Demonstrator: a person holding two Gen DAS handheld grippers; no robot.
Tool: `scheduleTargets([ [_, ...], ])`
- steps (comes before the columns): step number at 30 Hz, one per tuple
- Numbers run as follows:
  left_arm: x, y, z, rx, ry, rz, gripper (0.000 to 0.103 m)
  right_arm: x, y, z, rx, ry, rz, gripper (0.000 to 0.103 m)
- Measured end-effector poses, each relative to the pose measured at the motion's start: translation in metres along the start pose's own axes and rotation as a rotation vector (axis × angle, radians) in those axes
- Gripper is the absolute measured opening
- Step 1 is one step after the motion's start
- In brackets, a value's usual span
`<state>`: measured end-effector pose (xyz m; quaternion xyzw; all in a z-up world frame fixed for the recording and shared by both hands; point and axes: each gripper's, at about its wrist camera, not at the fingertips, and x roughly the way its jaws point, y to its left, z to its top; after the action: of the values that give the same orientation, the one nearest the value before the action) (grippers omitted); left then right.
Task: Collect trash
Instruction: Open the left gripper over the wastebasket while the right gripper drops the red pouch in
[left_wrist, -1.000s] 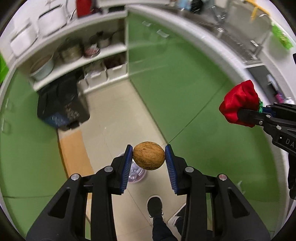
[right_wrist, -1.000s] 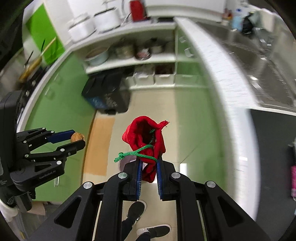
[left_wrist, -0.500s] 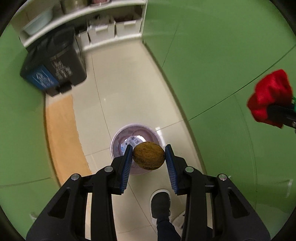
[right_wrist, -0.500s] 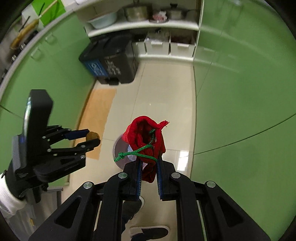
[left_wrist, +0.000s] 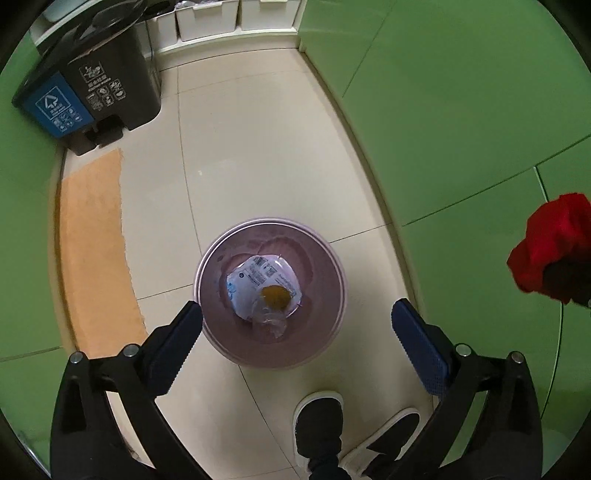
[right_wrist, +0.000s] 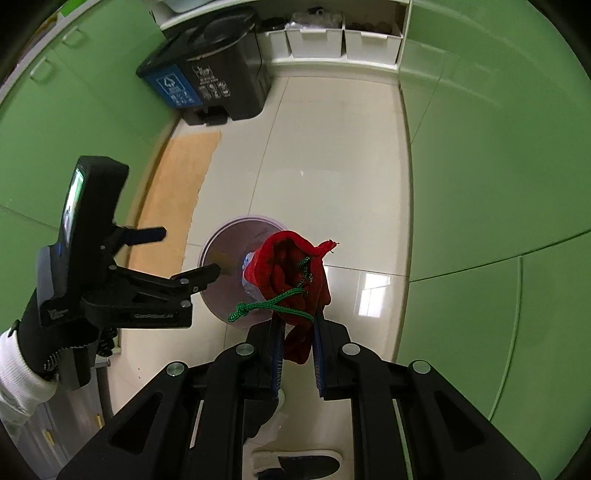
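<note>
Trash lies in a round, pale purple bin (left_wrist: 334, 273) standing on the floor: a blurred brown walnut (left_wrist: 275, 294), seemingly in mid-fall, over a white printed wrapper (left_wrist: 255, 278) and a clear plastic piece (left_wrist: 269, 323). Cream glossy tiles (left_wrist: 255, 155) cover the floor, which runs as a narrow aisle between green cabinet fronts (left_wrist: 454, 122) on both sides. An orange mat (left_wrist: 92, 251) lies along one side. At the far end stands a dark pedal bin (left_wrist: 99, 81) with a blue recycling compartment, next to white storage boxes (left_wrist: 207, 18) under a shelf. The left gripper (left_wrist: 295, 325) points down over the purple bin, its jaws opening wide with nothing between them. The right gripper (right_wrist: 297, 350) has its jaws nearly closed, pinching a red cloth pouch (right_wrist: 291, 273) with a green drawstring (right_wrist: 273, 301), held above the bin's edge. A dark shoe (left_wrist: 319, 417) of the person shows just below the bin, and a gloved hand (right_wrist: 44, 347) with a white sleeve grips the left tool.
</note>
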<state>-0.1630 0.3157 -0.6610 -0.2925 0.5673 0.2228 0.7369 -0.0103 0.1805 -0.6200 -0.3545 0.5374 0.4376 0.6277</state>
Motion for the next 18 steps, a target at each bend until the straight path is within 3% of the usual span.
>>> scheduleTargets([
  [6, -0.007, 0.021, -0.002, -0.014, -0.007, 0.03, 0.1, 0.018, 0.019, 0.01, -0.031, 0.021, 0.028, 0.013],
  [18, -0.045, 0.108, -0.027, -0.147, -0.049, 0.11, 0.1, 0.081, 0.086, 0.036, -0.14, 0.101, 0.091, 0.013],
])
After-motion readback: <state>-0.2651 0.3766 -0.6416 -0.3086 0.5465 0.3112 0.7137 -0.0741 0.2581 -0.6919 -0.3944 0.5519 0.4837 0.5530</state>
